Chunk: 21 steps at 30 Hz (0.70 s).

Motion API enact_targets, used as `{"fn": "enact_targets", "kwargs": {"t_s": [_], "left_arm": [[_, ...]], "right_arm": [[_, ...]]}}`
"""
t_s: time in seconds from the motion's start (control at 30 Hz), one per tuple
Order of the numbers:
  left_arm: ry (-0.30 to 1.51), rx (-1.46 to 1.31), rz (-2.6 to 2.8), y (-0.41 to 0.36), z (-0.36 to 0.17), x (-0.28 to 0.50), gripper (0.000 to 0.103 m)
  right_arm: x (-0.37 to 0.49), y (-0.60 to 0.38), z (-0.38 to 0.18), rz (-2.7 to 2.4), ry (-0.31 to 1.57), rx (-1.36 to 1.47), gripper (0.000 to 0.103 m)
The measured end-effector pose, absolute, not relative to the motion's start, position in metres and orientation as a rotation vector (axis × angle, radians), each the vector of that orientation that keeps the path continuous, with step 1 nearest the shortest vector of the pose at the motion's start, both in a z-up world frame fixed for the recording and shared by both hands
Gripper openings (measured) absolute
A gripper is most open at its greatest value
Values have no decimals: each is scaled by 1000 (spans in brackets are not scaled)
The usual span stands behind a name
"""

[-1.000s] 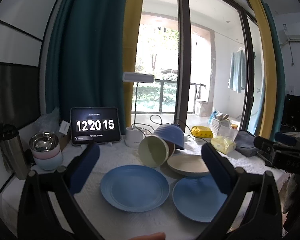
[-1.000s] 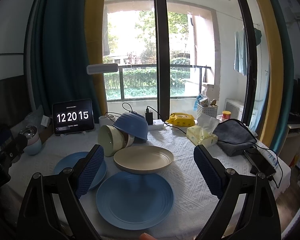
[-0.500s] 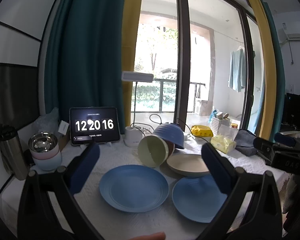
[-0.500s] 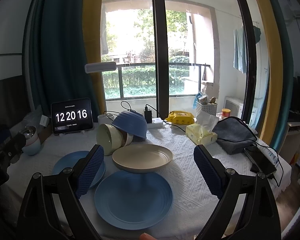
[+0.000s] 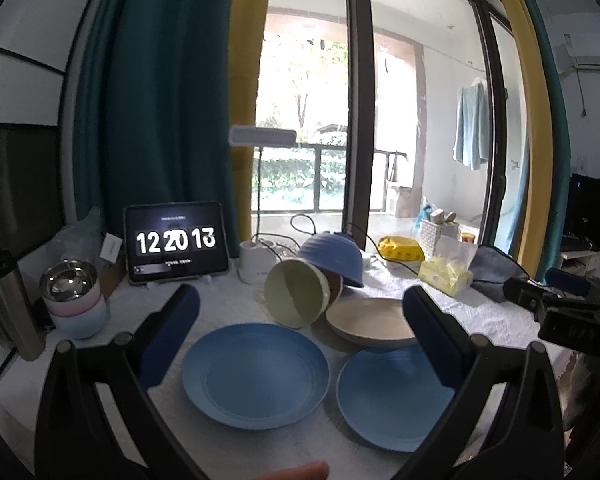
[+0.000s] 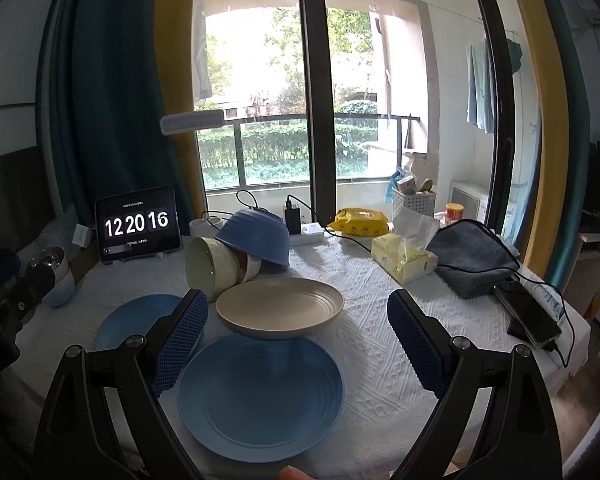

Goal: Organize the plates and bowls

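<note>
Left wrist: left gripper point(image 5: 300, 322) spread wide, empty, above blue plate point(image 5: 255, 374); green bowl point(image 5: 296, 298) tipped against upturned blue bowl point(image 5: 334, 252).

Right wrist: right gripper point(image 6: 298, 342) apart, empty, over second blue plate point(image 6: 260, 398) and cream plate point(image 6: 280, 307). Nothing stacked yet, seemingly.

Daylight from window point(image 6: 288, 96), overexposed; dim foreground; fisheye bending, dark corners; left view soft.

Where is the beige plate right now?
In the right wrist view the beige plate sits mid-table, just behind the near blue plate and in front of the tipped green bowl.
</note>
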<state>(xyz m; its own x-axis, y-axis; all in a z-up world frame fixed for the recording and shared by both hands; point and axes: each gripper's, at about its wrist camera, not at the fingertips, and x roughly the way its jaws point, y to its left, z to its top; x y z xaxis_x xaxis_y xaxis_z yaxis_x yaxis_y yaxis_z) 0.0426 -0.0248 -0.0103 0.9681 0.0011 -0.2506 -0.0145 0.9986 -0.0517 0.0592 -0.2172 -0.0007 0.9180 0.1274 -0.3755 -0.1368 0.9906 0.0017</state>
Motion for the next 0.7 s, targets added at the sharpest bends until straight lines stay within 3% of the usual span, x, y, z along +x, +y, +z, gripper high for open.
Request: {"fn": "enact_targets", "kwargs": {"t_s": [0.7], "left_arm": [[478, -31, -59, -73, -43, 139, 102]], "right_arm": [[132, -263, -35, 86, 513, 50, 94]]}}
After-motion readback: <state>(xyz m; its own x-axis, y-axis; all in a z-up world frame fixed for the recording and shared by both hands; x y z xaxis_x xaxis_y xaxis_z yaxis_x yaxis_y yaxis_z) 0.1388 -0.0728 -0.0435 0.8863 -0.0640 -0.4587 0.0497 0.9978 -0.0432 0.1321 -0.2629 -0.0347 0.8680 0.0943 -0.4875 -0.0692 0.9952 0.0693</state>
